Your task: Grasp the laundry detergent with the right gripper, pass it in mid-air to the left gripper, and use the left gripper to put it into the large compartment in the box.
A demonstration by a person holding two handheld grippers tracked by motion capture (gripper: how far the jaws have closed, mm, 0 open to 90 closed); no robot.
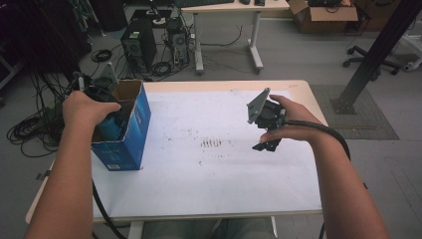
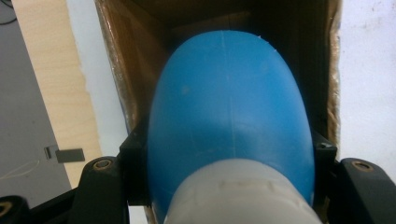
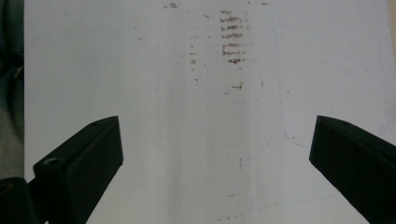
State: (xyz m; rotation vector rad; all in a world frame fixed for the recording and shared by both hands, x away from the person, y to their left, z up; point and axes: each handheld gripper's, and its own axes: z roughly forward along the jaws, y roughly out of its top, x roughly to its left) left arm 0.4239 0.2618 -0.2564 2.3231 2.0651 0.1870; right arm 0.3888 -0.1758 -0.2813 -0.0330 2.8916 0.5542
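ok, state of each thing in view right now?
blue box: upright, top open
blue bottle: held, going into the box
left gripper: shut on the bottle
right gripper: open, empty, over the white sheet

Blue bottle (image 2: 229, 107) inside open carton (image 1: 130, 124)

Grey floor (image 1: 298, 55), desk (image 1: 234, 7), computer towers (image 1: 139, 47)

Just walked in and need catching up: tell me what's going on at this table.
A person works with a gripper in each hand. The left gripper is shut on a blue bottle with a white cap and holds it in the open top of a blue cardboard box. The right gripper hangs over the white table, jaws open and empty.
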